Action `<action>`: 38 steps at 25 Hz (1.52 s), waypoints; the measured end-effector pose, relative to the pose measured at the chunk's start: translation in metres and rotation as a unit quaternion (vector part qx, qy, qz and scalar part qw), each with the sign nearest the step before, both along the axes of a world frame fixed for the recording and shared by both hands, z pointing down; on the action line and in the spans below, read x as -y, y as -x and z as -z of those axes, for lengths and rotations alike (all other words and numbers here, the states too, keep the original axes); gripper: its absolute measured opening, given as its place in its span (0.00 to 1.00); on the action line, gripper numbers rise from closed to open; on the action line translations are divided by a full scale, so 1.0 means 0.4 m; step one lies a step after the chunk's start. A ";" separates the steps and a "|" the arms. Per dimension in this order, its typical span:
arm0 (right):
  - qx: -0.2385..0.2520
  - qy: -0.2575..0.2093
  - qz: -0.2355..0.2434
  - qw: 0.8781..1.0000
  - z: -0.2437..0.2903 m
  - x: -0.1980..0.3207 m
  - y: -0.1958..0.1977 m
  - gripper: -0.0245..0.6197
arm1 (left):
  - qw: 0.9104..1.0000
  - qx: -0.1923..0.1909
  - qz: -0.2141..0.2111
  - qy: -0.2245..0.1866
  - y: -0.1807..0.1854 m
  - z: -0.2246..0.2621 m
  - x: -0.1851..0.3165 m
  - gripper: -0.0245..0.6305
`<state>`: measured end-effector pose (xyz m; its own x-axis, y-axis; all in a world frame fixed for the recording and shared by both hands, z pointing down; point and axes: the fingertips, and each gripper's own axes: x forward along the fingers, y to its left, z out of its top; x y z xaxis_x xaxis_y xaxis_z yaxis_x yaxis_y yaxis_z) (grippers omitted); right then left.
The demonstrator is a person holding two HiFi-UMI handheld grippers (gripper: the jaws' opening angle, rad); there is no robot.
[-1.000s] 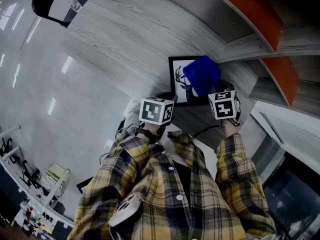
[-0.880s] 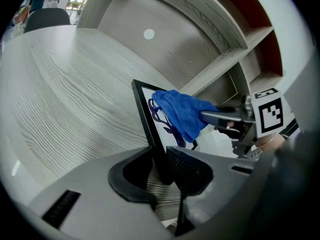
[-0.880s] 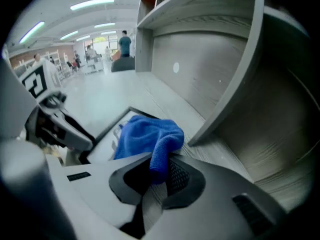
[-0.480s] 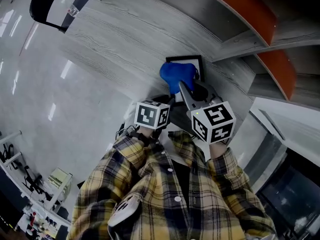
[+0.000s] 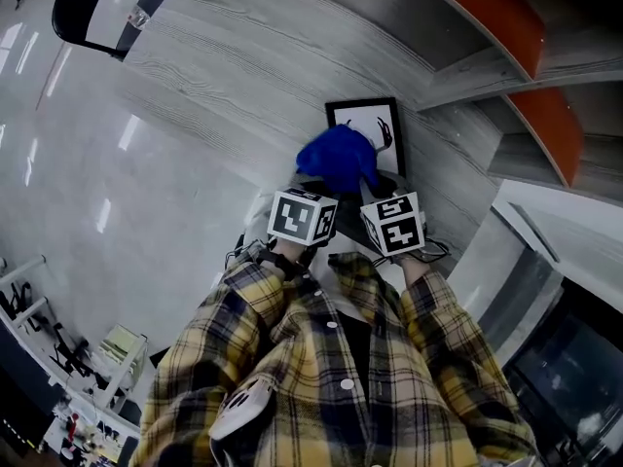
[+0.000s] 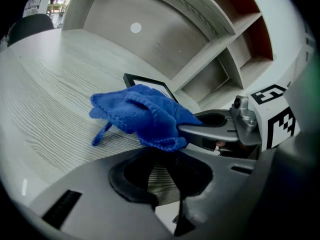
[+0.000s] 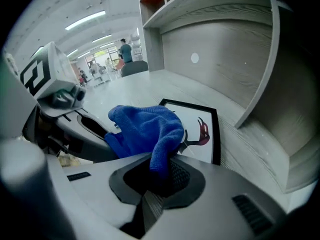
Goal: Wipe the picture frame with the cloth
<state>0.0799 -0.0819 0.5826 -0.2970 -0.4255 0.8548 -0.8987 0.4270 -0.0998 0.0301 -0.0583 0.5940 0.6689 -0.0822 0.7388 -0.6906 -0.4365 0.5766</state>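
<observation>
Right gripper view: your right hand-held gripper (image 7: 160,171) pinches the cloth (image 7: 145,126) over the picture frame (image 7: 216,134); your left hand-held gripper (image 6: 167,179) is closed and empty. Wiping seems partway, with the far half left to do.

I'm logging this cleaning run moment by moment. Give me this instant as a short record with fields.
cloth: blue, bunched, over the near end of the frame
frame: black, lying flat on the desk, far part uncovered
right gripper: jaws shut on the cloth
left gripper: jaws together, nothing between them, close beside the right gripper
contact of cloth with frame: cannot tell
</observation>
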 end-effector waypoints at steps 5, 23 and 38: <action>-0.041 -0.010 0.007 0.999 -0.004 0.013 -0.048 0.10 | 1.000 -0.002 0.001 0.004 0.006 -0.007 -0.003 0.17; -0.026 -0.013 -0.169 0.985 0.013 0.011 -0.348 0.10 | 0.998 0.046 -0.014 -0.041 0.031 -0.023 0.005 0.04; 0.098 -0.108 -0.186 0.972 0.270 0.018 -0.275 0.10 | 0.999 0.023 -0.013 -0.029 0.010 0.000 -0.002 0.04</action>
